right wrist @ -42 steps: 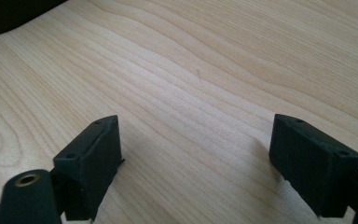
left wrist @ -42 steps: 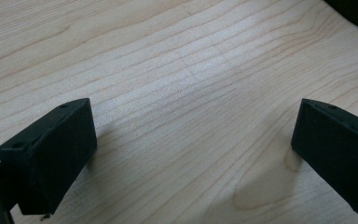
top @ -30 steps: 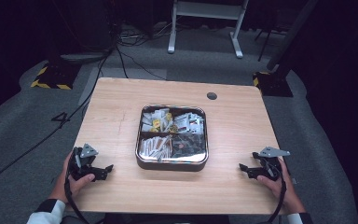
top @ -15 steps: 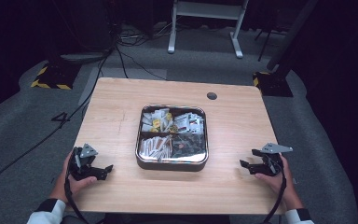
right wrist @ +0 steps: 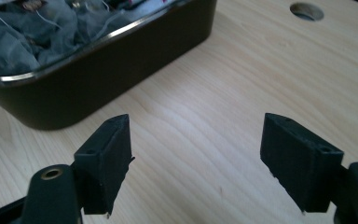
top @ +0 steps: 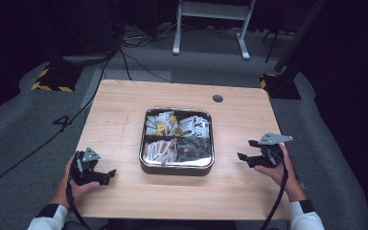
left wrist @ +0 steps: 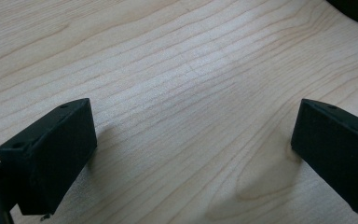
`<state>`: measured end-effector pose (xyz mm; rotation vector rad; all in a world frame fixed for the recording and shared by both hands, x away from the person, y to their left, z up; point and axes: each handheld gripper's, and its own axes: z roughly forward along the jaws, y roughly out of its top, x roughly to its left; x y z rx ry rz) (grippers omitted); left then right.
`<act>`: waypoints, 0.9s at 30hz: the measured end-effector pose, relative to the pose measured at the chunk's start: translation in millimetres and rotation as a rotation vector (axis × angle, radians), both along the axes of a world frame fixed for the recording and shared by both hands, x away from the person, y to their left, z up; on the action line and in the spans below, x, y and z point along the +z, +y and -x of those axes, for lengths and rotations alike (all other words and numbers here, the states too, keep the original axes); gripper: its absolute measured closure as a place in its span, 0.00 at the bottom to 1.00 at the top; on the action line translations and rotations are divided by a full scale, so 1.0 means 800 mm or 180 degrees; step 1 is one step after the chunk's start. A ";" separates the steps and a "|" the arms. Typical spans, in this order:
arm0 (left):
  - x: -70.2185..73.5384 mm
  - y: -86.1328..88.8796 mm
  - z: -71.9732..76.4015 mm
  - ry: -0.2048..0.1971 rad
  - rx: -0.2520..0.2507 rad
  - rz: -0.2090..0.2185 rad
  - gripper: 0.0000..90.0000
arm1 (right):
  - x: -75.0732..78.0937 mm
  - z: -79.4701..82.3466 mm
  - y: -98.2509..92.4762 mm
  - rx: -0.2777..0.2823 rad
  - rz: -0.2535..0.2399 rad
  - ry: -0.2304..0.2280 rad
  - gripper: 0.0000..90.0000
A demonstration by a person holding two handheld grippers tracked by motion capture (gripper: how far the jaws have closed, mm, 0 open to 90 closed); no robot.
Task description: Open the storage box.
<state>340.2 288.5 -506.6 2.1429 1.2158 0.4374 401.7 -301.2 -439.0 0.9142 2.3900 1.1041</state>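
A dark metal tin (top: 177, 169) stands in the middle of the wooden table (top: 120, 115); its divided compartments hold several sachets and tea bags. My left gripper (top: 107, 174) rests at the table's near left, open, with bare wood between its jaws (left wrist: 193, 121). My right gripper (top: 246, 149) hovers to the right of the tin, a little above the table. It points at the tin's dark side wall (right wrist: 98, 70). Its jaws have just been closing a little, but they stand wide apart with nothing between them (right wrist: 198, 135).
A round cable hole (top: 217, 98) sits in the table behind the tin, also seen at the top of the right gripper view (right wrist: 306, 10). Cables and a white stand base (top: 211, 24) lie on the grey floor beyond the table.
My right gripper has lifted off the table surface and shifted slightly toward the tin. The left gripper has stayed where it was.
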 end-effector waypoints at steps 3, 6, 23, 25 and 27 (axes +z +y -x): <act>0.000 0.000 0.000 0.0001 -0.0001 0.0000 0.00 | 0.008 -0.004 0.012 0.0074 0.0036 -0.0023 0.28; 0.000 0.000 0.000 0.0002 -0.0013 -0.0005 0.00 | 0.024 -0.014 0.037 0.0220 0.0026 -0.0091 0.29; 0.000 0.001 -0.001 0.0005 -0.0031 0.0012 0.00 | 0.045 -0.056 0.161 0.0832 0.0180 -0.0081 0.34; 0.000 0.001 -0.001 0.0005 -0.0031 0.0012 0.00 | 0.042 -0.060 0.176 0.0882 0.0224 -0.0057 0.34; 0.000 0.001 -0.001 0.0006 -0.0033 0.0012 0.00 | 0.040 -0.064 0.187 0.0911 0.0231 -0.0026 0.35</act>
